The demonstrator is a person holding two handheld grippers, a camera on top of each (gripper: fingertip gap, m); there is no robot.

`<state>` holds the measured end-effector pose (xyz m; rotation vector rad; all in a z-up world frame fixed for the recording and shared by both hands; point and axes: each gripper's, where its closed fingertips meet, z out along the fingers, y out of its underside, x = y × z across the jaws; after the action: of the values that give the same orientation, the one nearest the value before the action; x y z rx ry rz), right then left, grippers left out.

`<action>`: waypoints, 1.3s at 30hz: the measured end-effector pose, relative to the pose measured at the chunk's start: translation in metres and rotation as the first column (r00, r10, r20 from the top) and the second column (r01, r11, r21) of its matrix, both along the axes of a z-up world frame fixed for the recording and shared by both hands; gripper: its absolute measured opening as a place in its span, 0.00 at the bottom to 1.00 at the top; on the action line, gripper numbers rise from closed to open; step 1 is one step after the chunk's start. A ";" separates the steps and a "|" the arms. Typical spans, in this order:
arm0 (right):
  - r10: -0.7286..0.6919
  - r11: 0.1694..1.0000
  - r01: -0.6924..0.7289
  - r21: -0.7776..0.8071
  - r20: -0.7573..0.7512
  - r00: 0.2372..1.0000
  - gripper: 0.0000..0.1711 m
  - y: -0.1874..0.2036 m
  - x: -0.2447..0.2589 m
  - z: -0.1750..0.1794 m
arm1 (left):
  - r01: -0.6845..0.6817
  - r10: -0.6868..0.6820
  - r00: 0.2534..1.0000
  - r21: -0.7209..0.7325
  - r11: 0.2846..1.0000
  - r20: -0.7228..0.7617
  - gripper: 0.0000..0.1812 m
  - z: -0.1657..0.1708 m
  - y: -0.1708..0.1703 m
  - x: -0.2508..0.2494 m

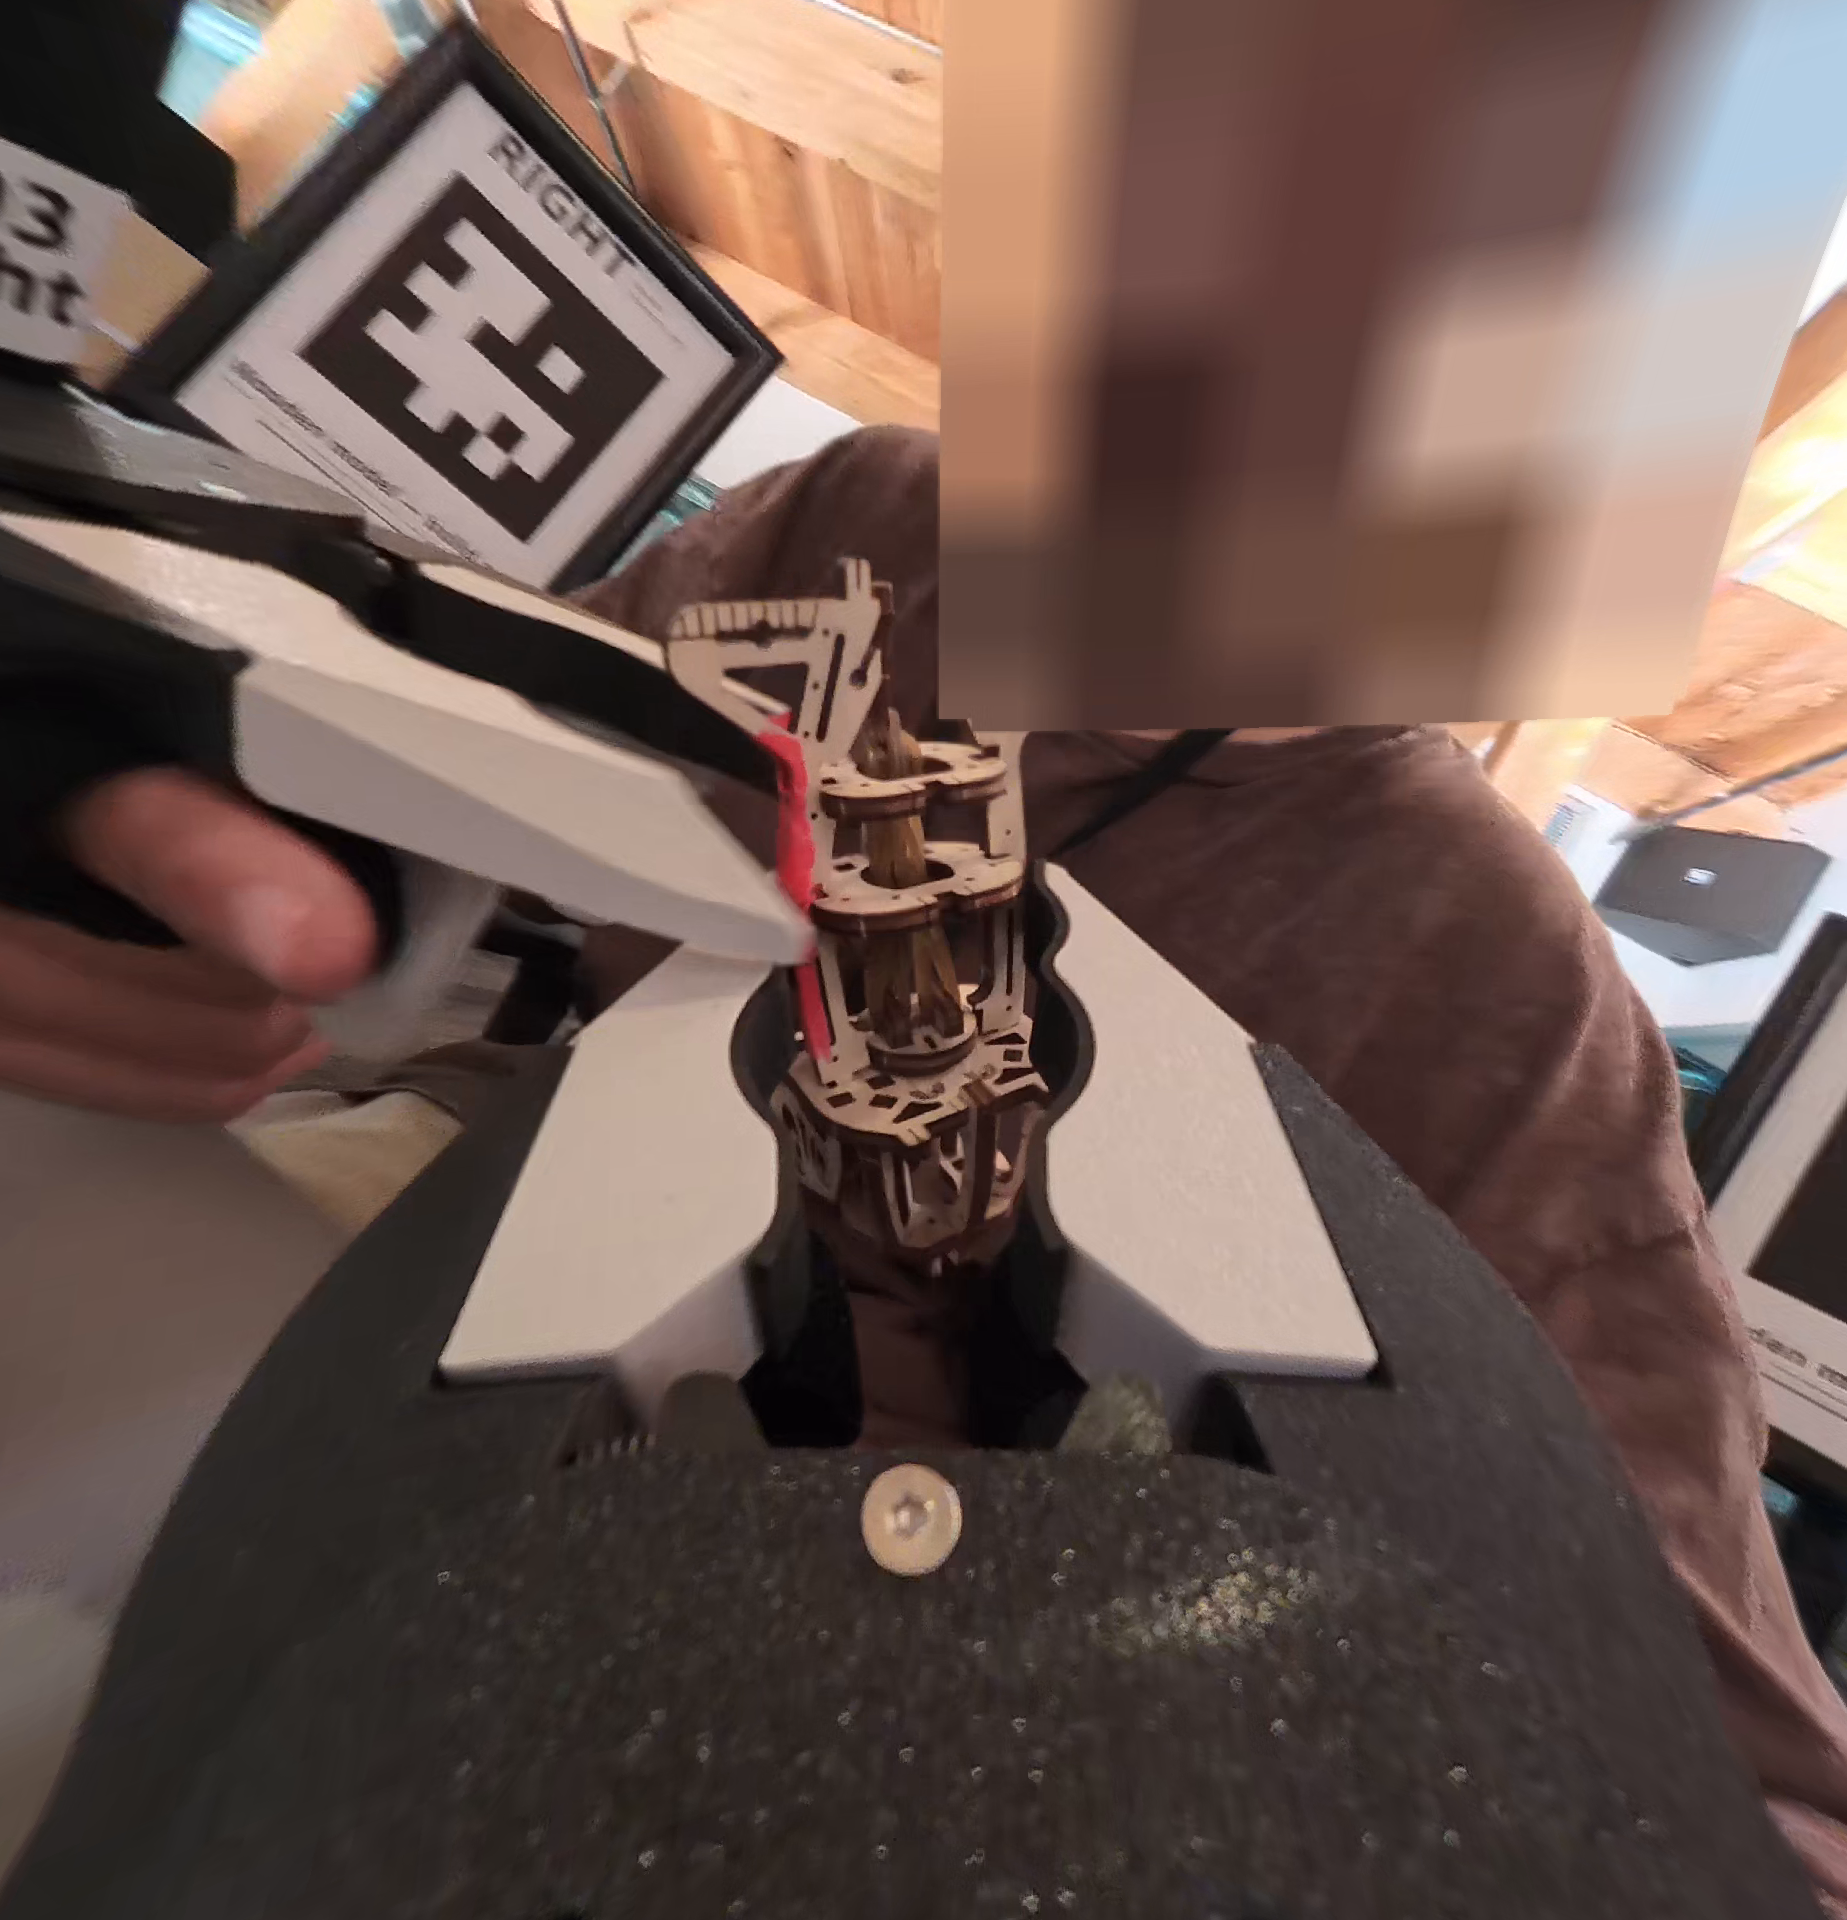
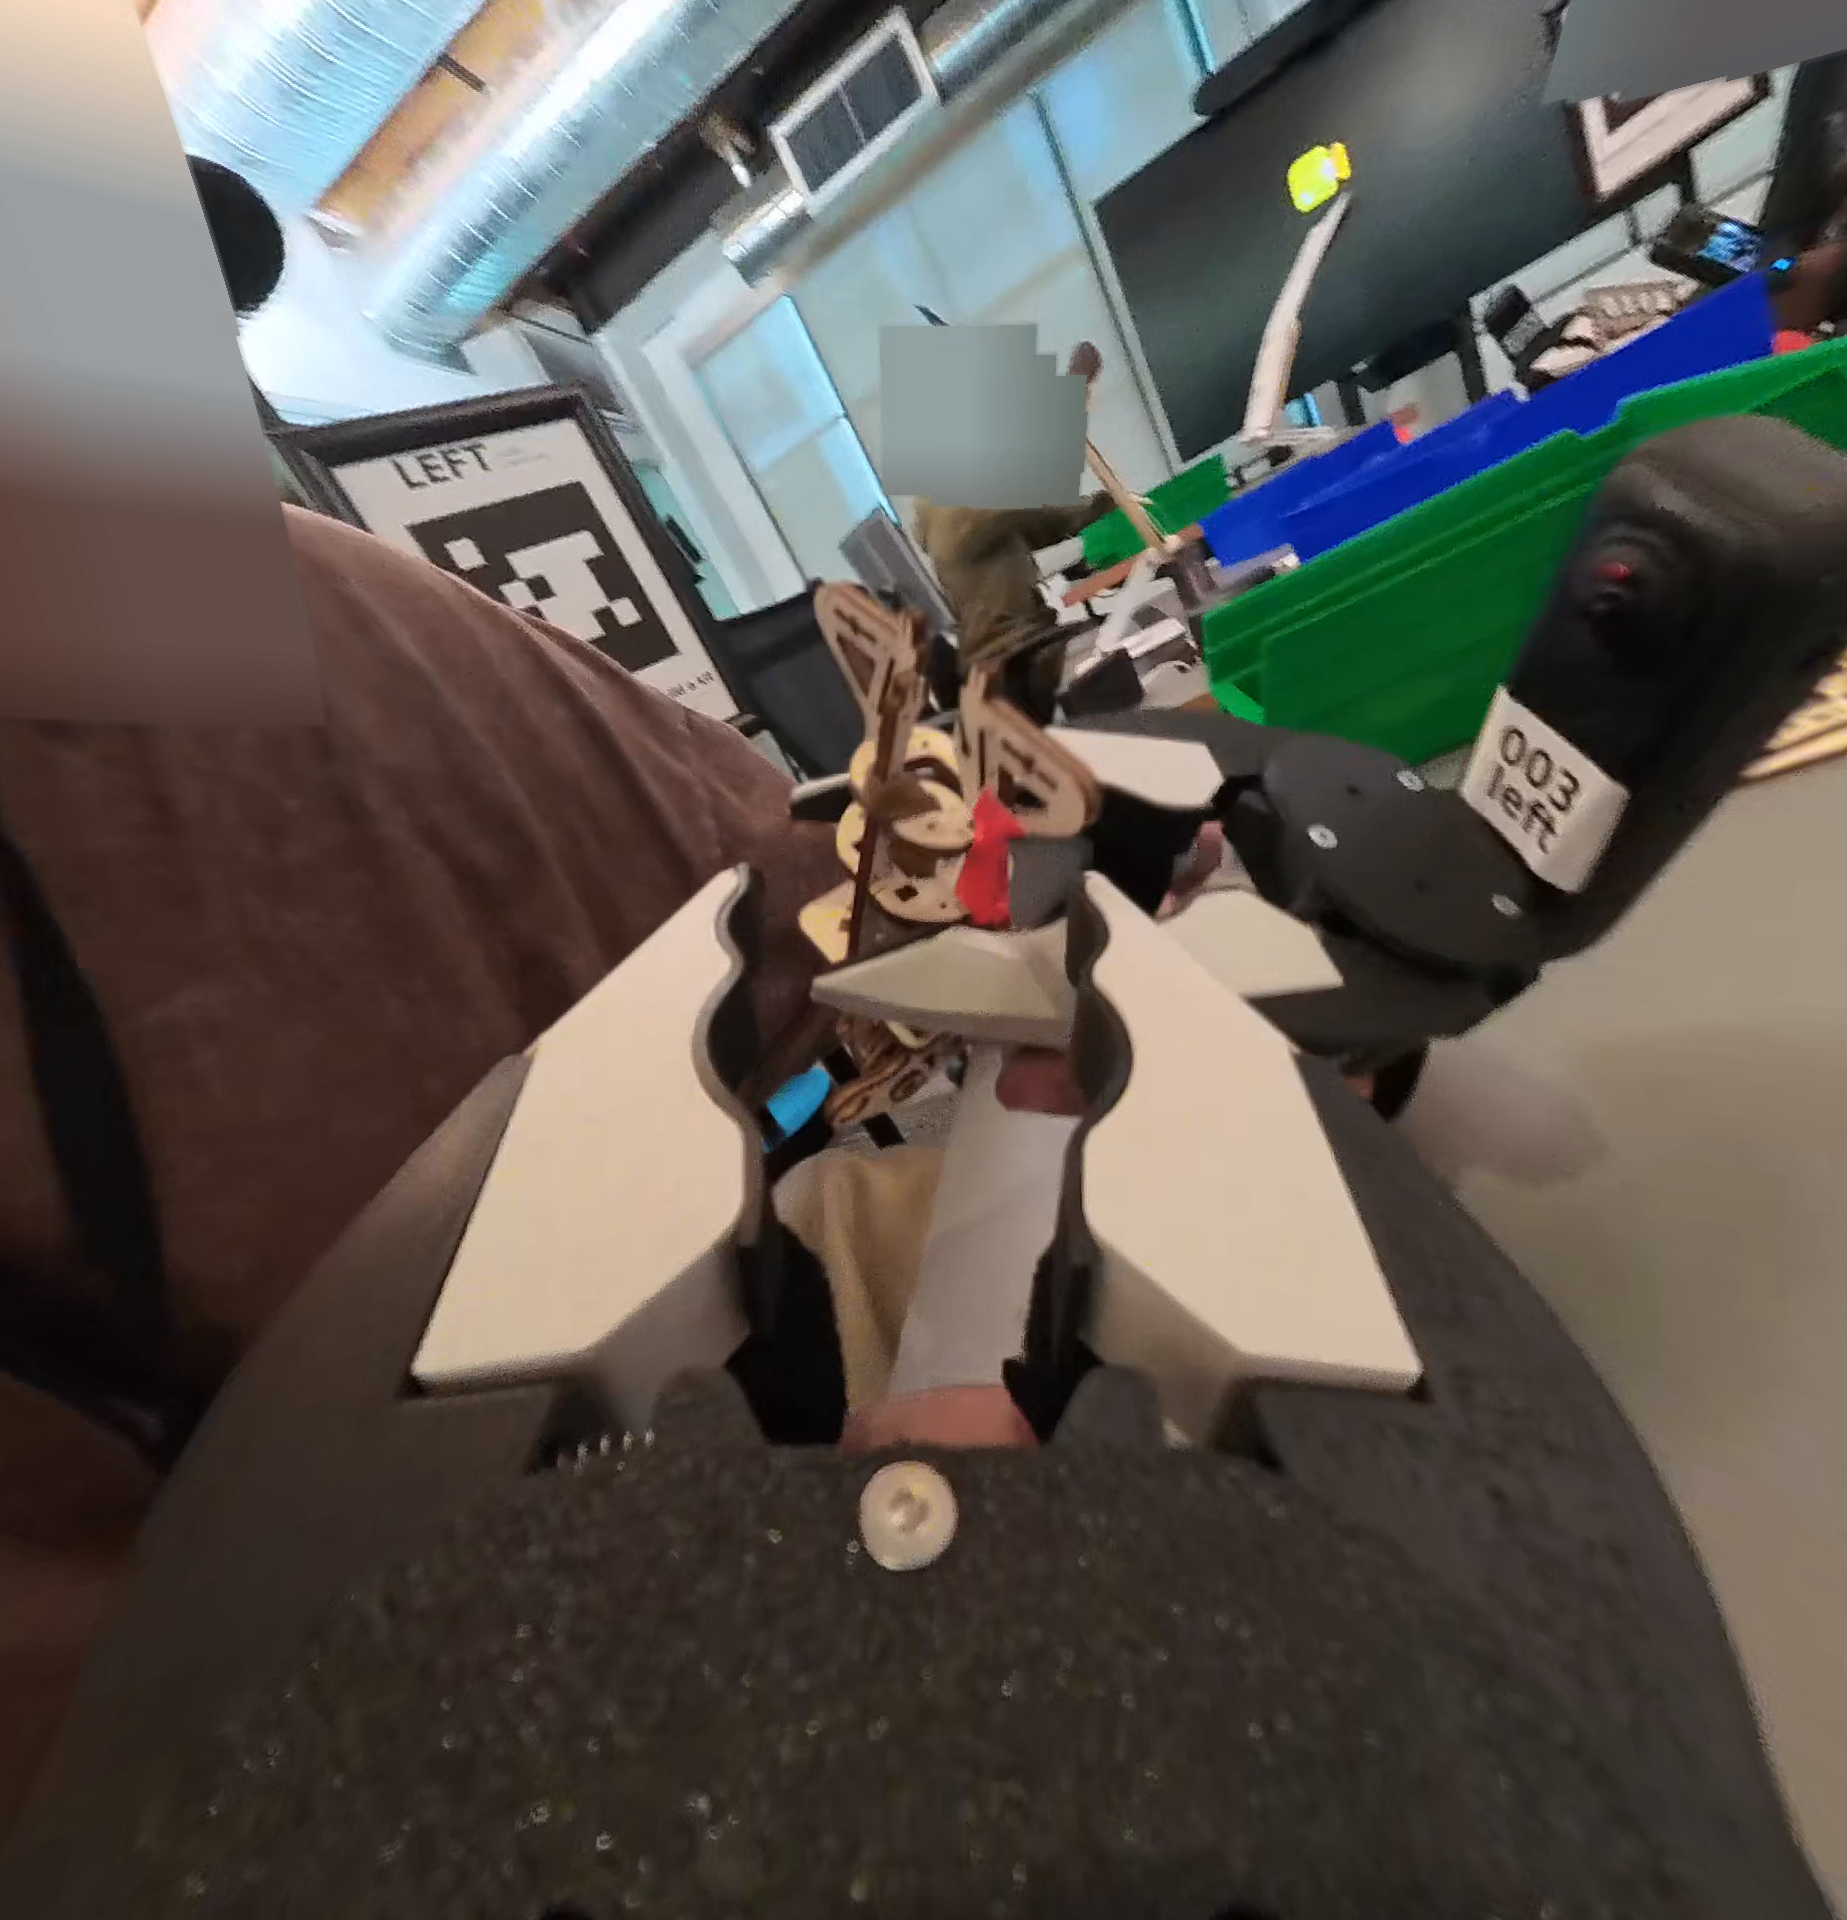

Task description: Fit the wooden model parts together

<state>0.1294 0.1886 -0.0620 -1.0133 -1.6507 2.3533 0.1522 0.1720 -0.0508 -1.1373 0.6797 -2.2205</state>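
Laser-cut pale wooden tower model [image 1: 914,977] is sitting clenched in the left claw [image 1: 903,1101], steadied in mid-air, while the right claw [image 1: 794,831] is pinching a thin red strip [image 1: 799,831] against its side, likely seating it.

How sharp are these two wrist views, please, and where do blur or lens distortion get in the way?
Left wrist view: the wooden model is fairly crisp, while the right gripper coming in from the left and the hand behind it are smeared. Right wrist view: softer overall, with the model and the left gripper blurred and the green bin bowed by the wide lens.
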 end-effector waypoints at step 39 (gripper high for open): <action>-0.195 0.948 0.133 0.289 0.195 0.961 0.20 0.006 -0.010 -0.044 | -0.648 0.691 0.488 0.308 0.696 -0.534 0.25 -0.076 0.044 0.016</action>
<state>0.1190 0.1941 -0.1060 -1.3340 -1.8199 1.8988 0.1687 0.2157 -0.1267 -1.7534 0.4119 -1.1173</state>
